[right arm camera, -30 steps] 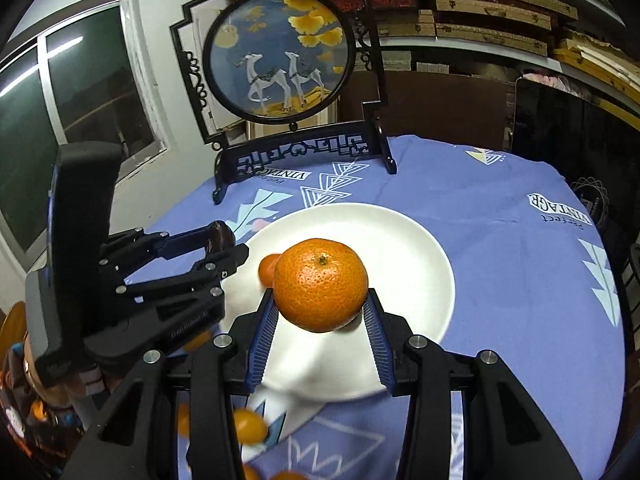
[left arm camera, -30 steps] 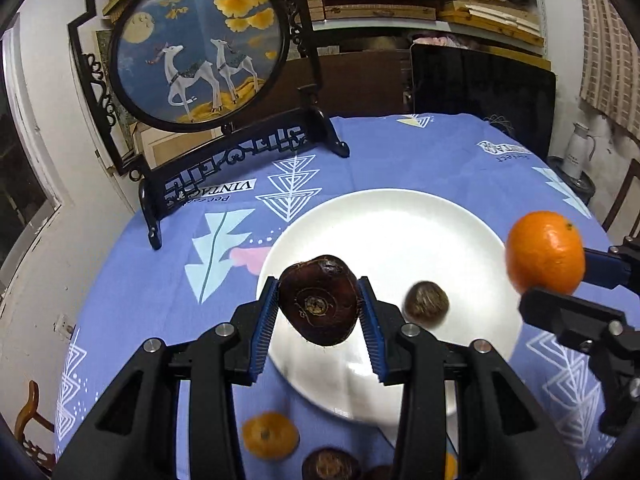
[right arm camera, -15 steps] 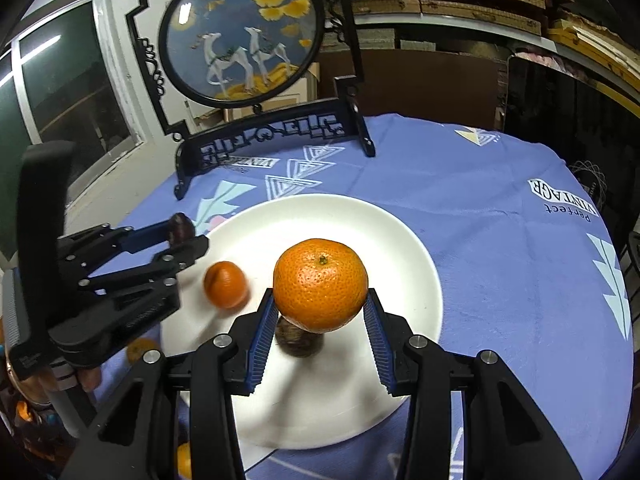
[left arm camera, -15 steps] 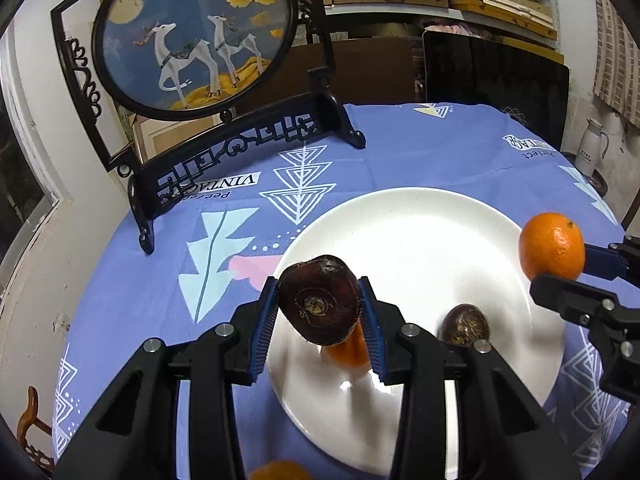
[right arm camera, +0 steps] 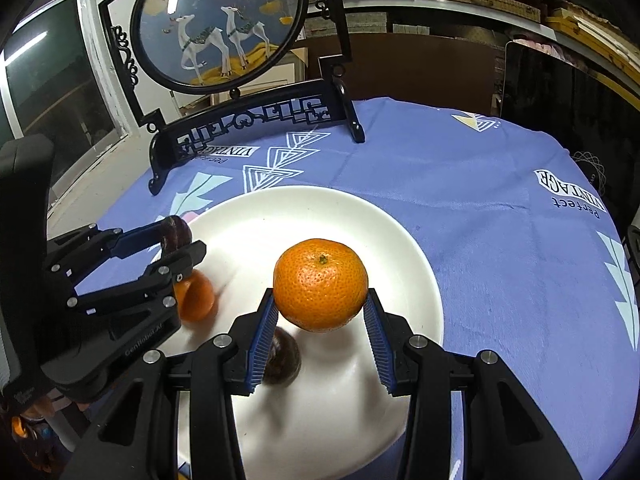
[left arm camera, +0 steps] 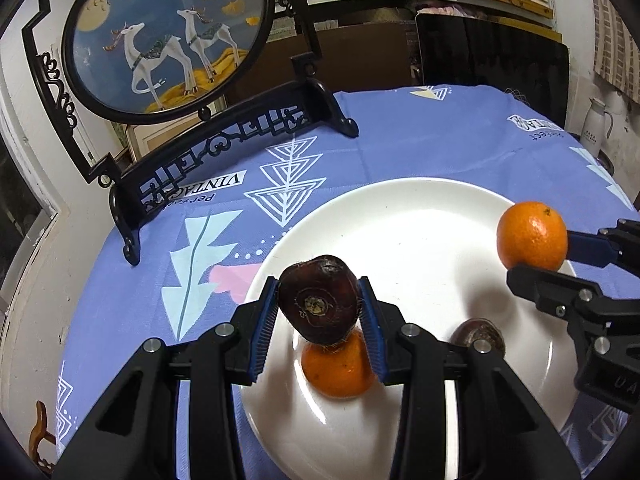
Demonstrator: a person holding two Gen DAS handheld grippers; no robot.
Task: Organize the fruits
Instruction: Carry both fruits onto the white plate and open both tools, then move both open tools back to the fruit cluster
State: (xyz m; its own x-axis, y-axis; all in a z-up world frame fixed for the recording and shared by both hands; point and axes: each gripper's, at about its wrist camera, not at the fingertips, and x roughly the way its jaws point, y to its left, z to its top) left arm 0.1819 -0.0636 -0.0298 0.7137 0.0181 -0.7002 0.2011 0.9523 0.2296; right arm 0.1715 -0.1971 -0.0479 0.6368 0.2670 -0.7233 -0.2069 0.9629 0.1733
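Observation:
My left gripper (left arm camera: 319, 316) is shut on a dark brown water chestnut (left arm camera: 318, 300) above the left part of the white plate (left arm camera: 420, 216). My right gripper (right arm camera: 322, 320) is shut on an orange mandarin (right arm camera: 320, 284) over the same plate (right arm camera: 320, 212). On the plate lie a second mandarin (left arm camera: 338, 372) and a second dark chestnut (left arm camera: 480, 334), each partly hidden by the fingers. In the right wrist view these are the mandarin (right arm camera: 196, 296) and the chestnut (right arm camera: 282, 356). The left gripper (right arm camera: 180, 242) shows at that view's left; the right gripper (left arm camera: 536, 258) shows at the left wrist view's right.
A black ornamental stand with a round deer picture (left arm camera: 168, 36) rises at the table's far left. The table wears a blue patterned cloth (right arm camera: 480, 200). A dark screen (left arm camera: 492, 64) stands behind the table, and a white jug (left arm camera: 598, 124) sits off its far right.
Both grippers have moved forward and lower over the plate with their fruit still held. The fruit on the cloth near the front edge has left the left wrist view.

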